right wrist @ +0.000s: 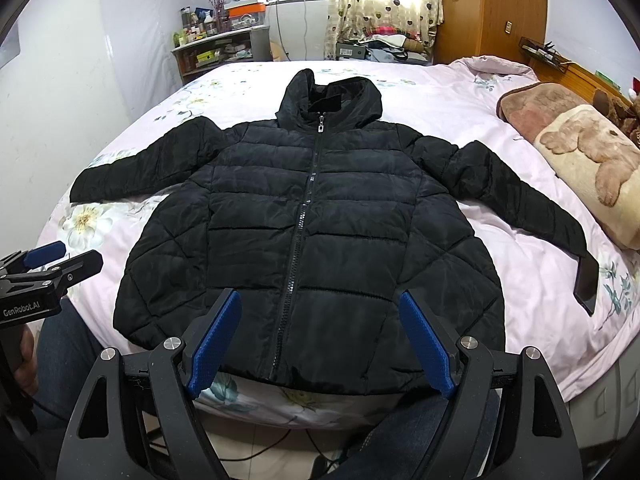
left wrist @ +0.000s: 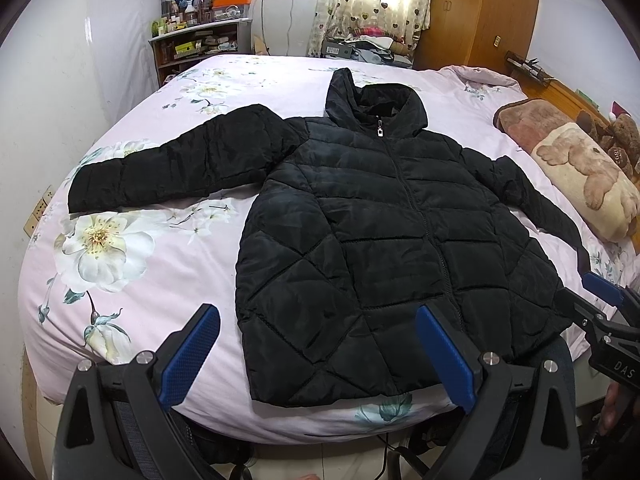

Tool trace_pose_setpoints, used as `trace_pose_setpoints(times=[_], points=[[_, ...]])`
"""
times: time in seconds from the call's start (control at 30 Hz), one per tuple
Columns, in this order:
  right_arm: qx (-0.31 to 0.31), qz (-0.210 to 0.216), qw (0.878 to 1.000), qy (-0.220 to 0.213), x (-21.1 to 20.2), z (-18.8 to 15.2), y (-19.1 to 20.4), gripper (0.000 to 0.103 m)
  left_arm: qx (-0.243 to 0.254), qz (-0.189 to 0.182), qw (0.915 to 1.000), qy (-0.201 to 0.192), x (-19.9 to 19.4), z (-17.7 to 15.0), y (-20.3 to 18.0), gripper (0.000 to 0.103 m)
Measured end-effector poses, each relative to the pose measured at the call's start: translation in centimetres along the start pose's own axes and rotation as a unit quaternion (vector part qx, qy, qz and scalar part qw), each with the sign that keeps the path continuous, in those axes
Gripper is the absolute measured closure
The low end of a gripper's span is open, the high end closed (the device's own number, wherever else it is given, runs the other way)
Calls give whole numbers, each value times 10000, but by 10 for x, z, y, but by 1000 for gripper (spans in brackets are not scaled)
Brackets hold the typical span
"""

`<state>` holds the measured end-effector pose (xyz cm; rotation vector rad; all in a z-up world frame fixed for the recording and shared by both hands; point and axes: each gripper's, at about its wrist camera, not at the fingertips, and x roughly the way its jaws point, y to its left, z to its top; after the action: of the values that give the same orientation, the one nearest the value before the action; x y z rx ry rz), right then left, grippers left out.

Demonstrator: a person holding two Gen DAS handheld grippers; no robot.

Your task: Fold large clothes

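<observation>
A black quilted hooded jacket (left wrist: 384,216) (right wrist: 312,232) lies flat and zipped on the bed, front up, hood toward the far side and both sleeves spread outward. My left gripper (left wrist: 318,354) hovers open over the jacket's near left hem, nothing between its blue pads. Above the near hem around the zipper, my right gripper (right wrist: 320,344) is also open and empty. Each gripper shows at the edge of the other's view: the right gripper (left wrist: 608,304) and the left gripper (right wrist: 44,264).
The bed (left wrist: 132,248) has a pink floral sheet. A bear-print pillow (left wrist: 580,172) and plush toys lie at the right. A cluttered shelf (left wrist: 196,44), a curtained window and a wooden wardrobe (left wrist: 480,12) stand beyond. A person's jeans-clad legs (right wrist: 400,432) are at the near edge.
</observation>
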<state>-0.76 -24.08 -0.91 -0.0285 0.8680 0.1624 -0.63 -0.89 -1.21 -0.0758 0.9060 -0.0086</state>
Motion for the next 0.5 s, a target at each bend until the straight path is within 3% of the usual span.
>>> trace_pose_setpoints(times=[0.5], points=[[-6,2,10000,16,3,-2,2,22,-19,-17,10000,49,2,4,3,4]])
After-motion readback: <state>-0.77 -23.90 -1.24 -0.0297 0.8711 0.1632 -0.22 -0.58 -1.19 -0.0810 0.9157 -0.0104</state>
